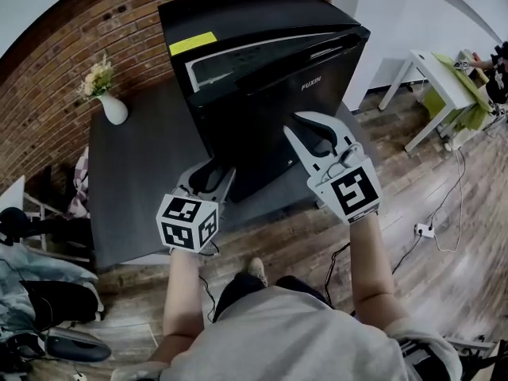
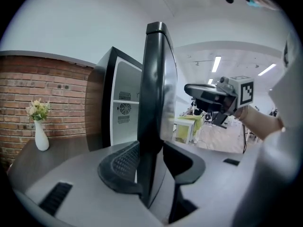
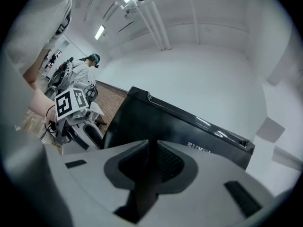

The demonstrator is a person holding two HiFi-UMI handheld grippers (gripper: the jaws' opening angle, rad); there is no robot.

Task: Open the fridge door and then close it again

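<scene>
- Fridge (image 1: 238,22) ajar, white inside, with a shelf (image 2: 127,101).
- Door (image 2: 154,79) upright, long axis vertical, its free edge clamped in the left claw (image 2: 151,151).
- Right claw (image 3: 150,149) nearly closed, empty.

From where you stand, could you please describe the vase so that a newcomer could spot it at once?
Find the black fridge against the brick wall. On the dark table to its left in the head view, near the wall, stands the vase. It is the only white thing on that table, narrow-necked and holding pale flowers.
</scene>
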